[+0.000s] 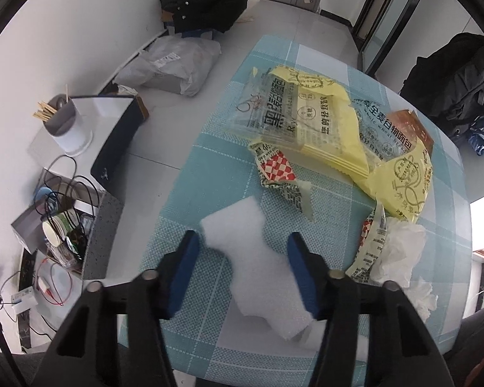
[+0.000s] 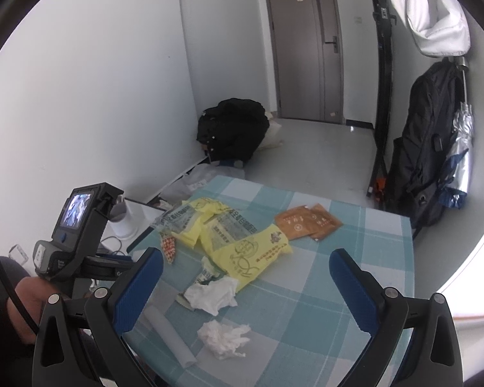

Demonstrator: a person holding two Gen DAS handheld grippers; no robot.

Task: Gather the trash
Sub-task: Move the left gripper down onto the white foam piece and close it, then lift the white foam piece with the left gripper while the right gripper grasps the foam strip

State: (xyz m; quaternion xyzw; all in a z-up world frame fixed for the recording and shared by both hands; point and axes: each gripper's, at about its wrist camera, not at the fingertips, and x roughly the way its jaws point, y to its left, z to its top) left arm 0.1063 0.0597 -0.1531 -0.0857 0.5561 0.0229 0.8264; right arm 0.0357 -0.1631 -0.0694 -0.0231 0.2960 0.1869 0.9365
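Observation:
A white foam sheet (image 1: 251, 264) lies on the blue checked tablecloth (image 1: 332, 200), and my left gripper (image 1: 243, 242) is open with its jaws on either side of it, not closed. Beyond it lie yellow bread wrappers (image 1: 309, 119), a red-checked wrapper (image 1: 277, 167) and crumpled tissue (image 1: 400, 251). My right gripper (image 2: 246, 262) is open and empty above the table's near side. Below it lie two crumpled tissues (image 2: 214, 295) (image 2: 224, 337), the foam sheet (image 2: 169, 335), yellow wrappers (image 2: 242, 245) and brown sachets (image 2: 306, 222).
Left of the table, a white side surface holds a cup of sticks (image 1: 64, 122), a dark box (image 1: 116, 142) and a crate of cables (image 1: 67, 225). Black bags (image 2: 232, 129) (image 2: 426, 161) sit on the floor and by the wall. A door (image 2: 306, 48) is at the back.

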